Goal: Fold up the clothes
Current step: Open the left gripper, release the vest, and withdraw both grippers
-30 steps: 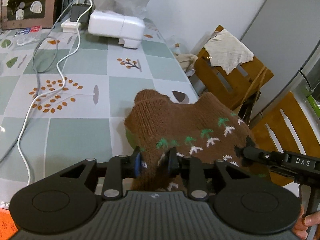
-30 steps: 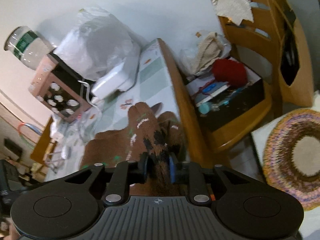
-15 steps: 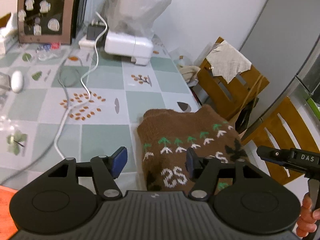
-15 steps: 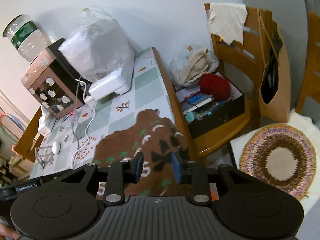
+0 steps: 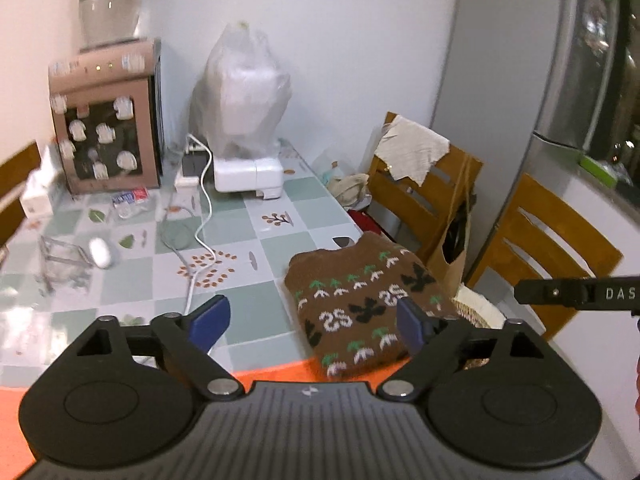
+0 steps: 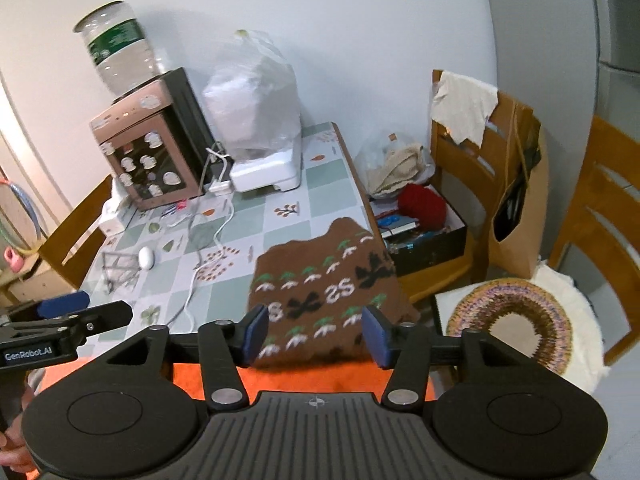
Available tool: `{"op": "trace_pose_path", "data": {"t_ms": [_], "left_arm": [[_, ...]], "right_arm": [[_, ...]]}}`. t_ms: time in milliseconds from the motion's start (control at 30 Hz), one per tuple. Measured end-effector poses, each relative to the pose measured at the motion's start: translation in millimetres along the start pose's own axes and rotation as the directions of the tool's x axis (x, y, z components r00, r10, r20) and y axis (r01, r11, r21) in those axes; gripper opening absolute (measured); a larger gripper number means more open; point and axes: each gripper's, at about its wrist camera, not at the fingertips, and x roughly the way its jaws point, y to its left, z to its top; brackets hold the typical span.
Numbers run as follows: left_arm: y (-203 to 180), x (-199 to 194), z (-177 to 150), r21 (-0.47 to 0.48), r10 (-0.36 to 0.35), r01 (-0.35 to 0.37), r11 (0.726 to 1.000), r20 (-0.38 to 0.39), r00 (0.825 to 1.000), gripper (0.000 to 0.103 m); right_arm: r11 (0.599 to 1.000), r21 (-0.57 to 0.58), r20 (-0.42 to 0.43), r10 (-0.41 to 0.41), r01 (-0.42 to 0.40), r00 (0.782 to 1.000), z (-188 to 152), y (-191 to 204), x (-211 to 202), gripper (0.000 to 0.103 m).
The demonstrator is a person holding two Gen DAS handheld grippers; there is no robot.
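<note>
Lettering on knitwear and grippers at a tiled kitchen table

The folded brown sweater carries a knitted white figure reading "2S" twice, one at about 7 o'clock of its face and one toward 3 o'clock; the same "2S" shows mid-sweater in the right wrist view. White capitals "DAS" run along the black arm of the right gripper, cut off by the frame edge at 3 o'clock of the left wrist view. "GenRobot.AI" is printed in white on the body of the left gripper at 8 o'clock of the right wrist view. The green label on the water bottle is too blurred to read.
</note>
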Motion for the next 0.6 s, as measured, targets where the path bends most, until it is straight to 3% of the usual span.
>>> {"op": "trace_pose_path", "data": {"t_ms": [67, 233, 333, 500, 600], "left_arm": [[-1.3, -24.0, -6.5, 0.008, -0.011, 0.011, 1.0, 0.009, 1.0, 0.102], [-1.6, -73.0, -25.8, 0.038, -0.023, 0.023, 0.999, -0.007, 1.0, 0.103], [2.0, -101.1, -44.4, 0.05, -0.011, 0.011, 0.999, -0.001, 1.0, 0.103], [5.3, -137.2, -74.0, 0.09, 0.032, -0.027, 0.996, -0.059, 0.998, 0.103], [9.0, -160.4, -93.5, 0.1, 0.055, -0.05, 0.994, -0.046, 0.997, 0.103]], "right_arm": [[1.0, -0.007, 0.009, -0.001, 0.001, 1.0, -10.0, 11.2, -21.6, 0.064], [1.0, -0.023, 0.021, -0.012, 0.013, 1.0, -36.6, 36.2, -69.1, 0.069], [0.999, -0.039, 0.027, -0.033, 0.034, 0.999, -53.6, 51.3, -92.7, 0.076], [0.996, -0.053, 0.045, -0.067, 0.07, 0.997, -83.0, 74.3, -125.5, 0.085], [0.994, -0.068, 0.059, -0.087, 0.091, 0.994, -102.5, 88.1, -141.0, 0.091]]}}
